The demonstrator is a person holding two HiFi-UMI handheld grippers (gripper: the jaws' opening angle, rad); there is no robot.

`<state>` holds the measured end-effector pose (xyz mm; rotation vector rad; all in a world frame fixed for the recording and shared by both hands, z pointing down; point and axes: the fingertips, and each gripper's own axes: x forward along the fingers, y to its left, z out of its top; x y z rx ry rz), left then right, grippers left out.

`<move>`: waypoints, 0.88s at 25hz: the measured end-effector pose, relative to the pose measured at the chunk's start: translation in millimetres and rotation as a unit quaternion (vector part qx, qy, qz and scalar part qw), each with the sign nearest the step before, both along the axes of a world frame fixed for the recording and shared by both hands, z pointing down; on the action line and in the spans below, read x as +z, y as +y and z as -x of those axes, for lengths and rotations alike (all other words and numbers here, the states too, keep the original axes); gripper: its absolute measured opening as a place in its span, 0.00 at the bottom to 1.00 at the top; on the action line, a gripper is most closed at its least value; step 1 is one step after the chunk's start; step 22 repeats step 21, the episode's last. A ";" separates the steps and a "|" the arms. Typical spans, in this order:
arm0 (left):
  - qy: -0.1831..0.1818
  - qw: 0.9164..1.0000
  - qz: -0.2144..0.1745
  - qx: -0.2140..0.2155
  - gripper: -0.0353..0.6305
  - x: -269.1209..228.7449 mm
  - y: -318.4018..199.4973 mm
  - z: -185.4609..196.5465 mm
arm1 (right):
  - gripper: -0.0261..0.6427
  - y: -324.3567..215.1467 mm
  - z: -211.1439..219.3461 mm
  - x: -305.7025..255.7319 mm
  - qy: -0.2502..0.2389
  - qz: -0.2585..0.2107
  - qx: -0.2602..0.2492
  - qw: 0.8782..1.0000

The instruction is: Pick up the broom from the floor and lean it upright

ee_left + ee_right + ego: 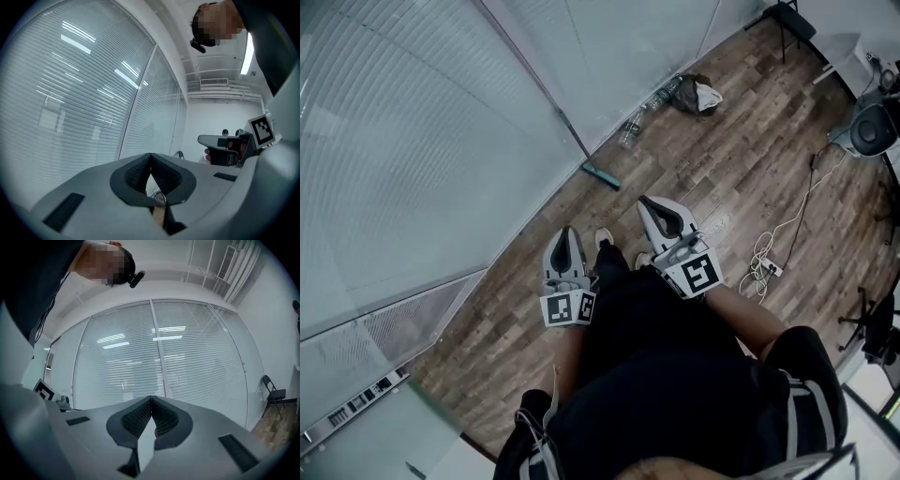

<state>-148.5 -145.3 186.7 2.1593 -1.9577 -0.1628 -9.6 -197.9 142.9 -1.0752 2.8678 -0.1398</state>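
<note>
In the head view a short teal broom head point(602, 175) lies on the wood floor at the foot of the glass wall point(441, 141); I cannot make out its handle. My left gripper point(566, 231) is held level in front of my body, jaws shut with nothing between them point(150, 155). The right gripper point(646, 201) reaches a little further forward, and it is also shut and empty point(151, 398). Both point at the blinds behind the glass, well above the floor. The left gripper view catches the right gripper point(220, 141) off to its right.
Plastic bottles point(633, 127) and a bag point(699, 95) lie by the wall further along. A white cable with a power strip point(766, 263) trails across the floor on the right, near a round grey device point(872, 127). A folding chair point(272, 386) stands at the wall's far end.
</note>
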 end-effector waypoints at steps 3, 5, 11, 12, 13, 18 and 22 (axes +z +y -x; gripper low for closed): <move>-0.004 1.000 -0.011 0.001 0.08 -7.4 3.4 -8.8 | 0.07 8.8 -6.3 -2.0 -0.002 -0.007 0.007 1.000; -0.002 1.000 -0.015 0.005 0.08 -10.0 5.9 -15.0 | 0.07 14.4 -10.8 -3.0 -0.004 -0.008 0.013 1.000; -0.001 1.000 -0.013 0.020 0.08 0.7 8.2 -33.0 | 0.07 24.6 -26.3 2.7 -0.005 -0.009 0.031 0.999; -0.002 1.000 -0.015 0.022 0.08 -0.3 10.4 -37.5 | 0.07 28.0 -31.7 0.7 -0.008 -0.013 0.034 0.999; -0.004 1.000 -0.020 0.023 0.08 -2.1 12.5 -42.8 | 0.07 31.2 -37.2 -0.8 -0.012 -0.015 0.035 0.999; 0.000 0.999 -0.020 0.045 0.08 0.9 18.2 -65.9 | 0.07 38.2 -53.8 5.1 -0.011 -0.010 0.041 0.999; 0.003 0.998 -0.007 0.056 0.08 8.2 14.1 -73.6 | 0.07 36.2 -58.9 6.8 -0.007 -0.004 0.048 0.999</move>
